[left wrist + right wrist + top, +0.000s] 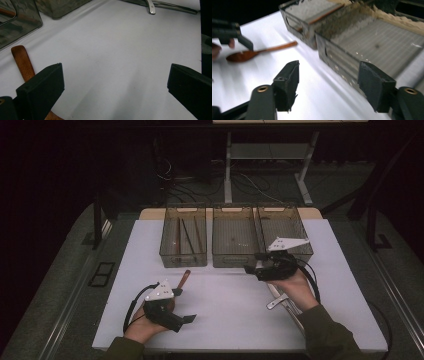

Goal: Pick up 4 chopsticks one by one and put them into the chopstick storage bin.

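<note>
Spoon of brown wood (184,279) lies on the white table (225,310), just beside the left gripper (182,306), whose jaws gape wide around nothing. Right gripper (248,268), also open and empty-handed, hovers near the middle mesh bin (234,240); metal utensils (280,301) lie under the right hand.

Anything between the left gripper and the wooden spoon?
Nothing visible. The wooden spoon lies on the bare white table right beside the open left gripper, its handle passing next to one jaw.
</note>
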### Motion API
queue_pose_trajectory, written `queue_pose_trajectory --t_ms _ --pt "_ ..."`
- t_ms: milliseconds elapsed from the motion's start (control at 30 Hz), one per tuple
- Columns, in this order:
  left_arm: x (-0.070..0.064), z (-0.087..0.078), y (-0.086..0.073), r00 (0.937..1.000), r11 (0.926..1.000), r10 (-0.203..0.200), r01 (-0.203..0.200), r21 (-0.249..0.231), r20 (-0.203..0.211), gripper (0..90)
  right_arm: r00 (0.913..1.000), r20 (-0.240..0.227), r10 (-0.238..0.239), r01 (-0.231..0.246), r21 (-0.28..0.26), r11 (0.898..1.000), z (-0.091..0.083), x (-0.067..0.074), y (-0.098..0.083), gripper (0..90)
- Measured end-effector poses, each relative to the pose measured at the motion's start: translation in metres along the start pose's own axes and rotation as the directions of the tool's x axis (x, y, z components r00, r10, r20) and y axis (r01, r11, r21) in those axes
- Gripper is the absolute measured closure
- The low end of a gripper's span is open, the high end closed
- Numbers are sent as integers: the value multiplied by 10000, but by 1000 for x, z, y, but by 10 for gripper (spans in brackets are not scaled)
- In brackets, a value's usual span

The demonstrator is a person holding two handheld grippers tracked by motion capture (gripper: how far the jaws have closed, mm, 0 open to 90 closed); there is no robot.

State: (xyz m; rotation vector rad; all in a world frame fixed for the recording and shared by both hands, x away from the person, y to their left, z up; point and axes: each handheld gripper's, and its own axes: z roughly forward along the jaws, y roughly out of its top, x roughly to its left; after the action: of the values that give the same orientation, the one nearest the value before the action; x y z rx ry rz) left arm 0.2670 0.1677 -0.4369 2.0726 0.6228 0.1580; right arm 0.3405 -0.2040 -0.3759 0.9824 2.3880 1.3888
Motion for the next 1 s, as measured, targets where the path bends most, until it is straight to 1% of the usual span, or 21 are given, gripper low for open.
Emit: queue_pose_trajectory --t_ms 33,67,200,400,567,633,700,800,900,933,1000 --pt "0 0 0 10000 10000 -33 33 -14 -13 5 10000 80 -36 36 12 10000 -2 0 -3 360" --pt "1 0 0 10000 10000 16 -16 5 -35 5 9999 147 -1 0 84 10000 -6 -1 -8 367" --pt "0 0 0 10000 9999 93 -92 54 -35 5 9995 317 -78 69 298 9995 -19 -4 -21 442" --pt "-1 0 0 10000 10000 67 -67 50 -43 5 9992 394 22 -39 441 9990 -37 -6 -37 546" --pt "-1 0 0 9999 9999 82 -82 74 -58 5 9988 494 -6 -25 639 9980 -47 -8 -48 625" --pt "-1 0 0 10000 10000 66 -66 42 -61 5 9985 537 59 -96 699 9975 -51 -8 -52 661" --pt "0 0 0 10000 10000 65 -65 47 -58 5 9987 517 40 -79 765 9970 -53 -8 -56 663" --pt "-1 0 0 10000 9999 84 -83 56 -47 5 9983 588 6 -57 874 9962 -56 -9 -62 591" --pt "-1 0 0 10000 9999 83 -83 72 -46 5 9975 687 157 -224 970 9950 -59 -14 -69 542" --pt "-1 0 0 10000 9999 89 -88 79 -46 5 9970 710 297 -365 977 9945 -61 -16 -70 527" --pt "-1 0 0 10000 10000 76 -76 61 -43 5 9962 773 396 -471 972 9941 -64 -20 -74 514"
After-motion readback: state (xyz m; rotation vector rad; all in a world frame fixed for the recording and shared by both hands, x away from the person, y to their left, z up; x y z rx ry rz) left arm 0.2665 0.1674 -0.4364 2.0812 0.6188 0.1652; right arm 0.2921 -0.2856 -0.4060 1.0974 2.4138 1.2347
